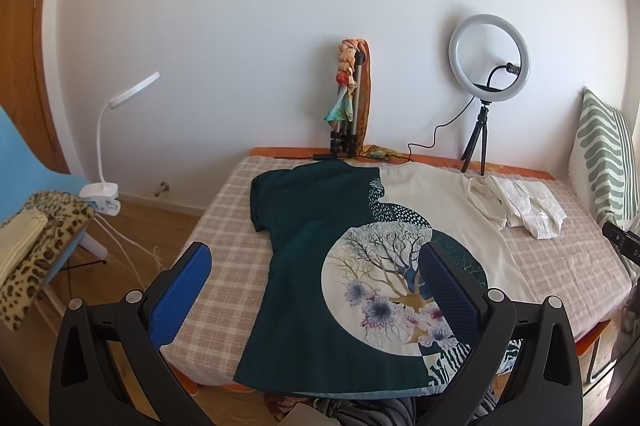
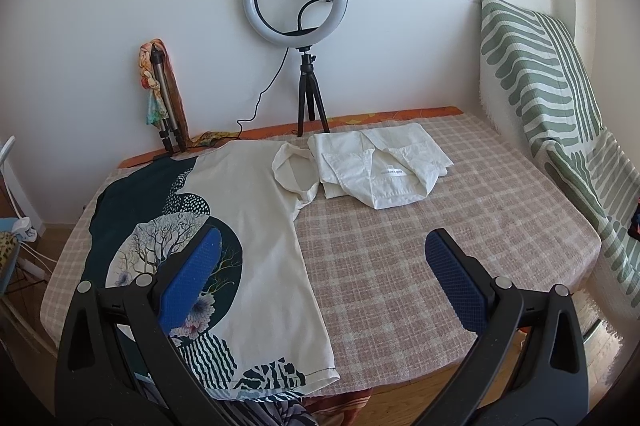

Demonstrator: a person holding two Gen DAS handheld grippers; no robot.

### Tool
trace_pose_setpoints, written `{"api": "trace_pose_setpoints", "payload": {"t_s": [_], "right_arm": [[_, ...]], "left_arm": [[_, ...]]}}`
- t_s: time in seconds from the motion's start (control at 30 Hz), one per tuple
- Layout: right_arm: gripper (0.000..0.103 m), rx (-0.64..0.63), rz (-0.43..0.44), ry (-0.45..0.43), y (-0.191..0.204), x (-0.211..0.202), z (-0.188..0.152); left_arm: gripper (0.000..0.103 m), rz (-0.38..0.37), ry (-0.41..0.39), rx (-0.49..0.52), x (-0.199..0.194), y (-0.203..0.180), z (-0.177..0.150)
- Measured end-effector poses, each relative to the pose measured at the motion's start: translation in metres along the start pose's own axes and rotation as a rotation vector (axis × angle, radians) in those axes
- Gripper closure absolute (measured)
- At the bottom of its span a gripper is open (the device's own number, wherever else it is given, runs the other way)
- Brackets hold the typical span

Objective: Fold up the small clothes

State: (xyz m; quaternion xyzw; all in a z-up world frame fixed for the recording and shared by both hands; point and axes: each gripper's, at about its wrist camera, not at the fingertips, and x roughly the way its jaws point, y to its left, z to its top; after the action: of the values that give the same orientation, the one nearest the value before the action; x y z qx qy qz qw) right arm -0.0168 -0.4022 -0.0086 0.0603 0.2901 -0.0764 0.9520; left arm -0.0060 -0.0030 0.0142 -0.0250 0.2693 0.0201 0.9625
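A T-shirt (image 1: 320,250), half dark teal and half cream with a printed tree and flowers, lies spread flat on the checked table cover (image 1: 224,210). Its hem reaches the near edge. In the right wrist view the same T-shirt (image 2: 248,210) covers the left part of the table. A folded white garment (image 2: 380,166) rests beyond its cream sleeve. My left gripper (image 1: 316,258) hovers open above the shirt's lower part. My right gripper (image 2: 324,246) stands open above the shirt's right side seam and bare cover. Neither holds anything.
A ring light on a tripod (image 2: 304,38) and a folded tripod wrapped in cloth (image 2: 164,98) stand at the back wall. A green-patterned cushion (image 2: 560,106) leans at the right. A chair with leopard-print fabric (image 1: 36,250) and a clip lamp (image 1: 108,154) are left of the table.
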Motion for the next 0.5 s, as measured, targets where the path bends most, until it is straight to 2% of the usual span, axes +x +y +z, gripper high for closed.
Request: {"api": "trace_pose_setpoints", "payload": {"t_s": [0.5], "right_arm": [[0.0,0.0,0.002,-0.002,0.0012,-0.0025,0.0011]], "left_arm": [[0.0,-0.006,-0.004,0.002,-0.0021,-0.0005,-0.0002]]}}
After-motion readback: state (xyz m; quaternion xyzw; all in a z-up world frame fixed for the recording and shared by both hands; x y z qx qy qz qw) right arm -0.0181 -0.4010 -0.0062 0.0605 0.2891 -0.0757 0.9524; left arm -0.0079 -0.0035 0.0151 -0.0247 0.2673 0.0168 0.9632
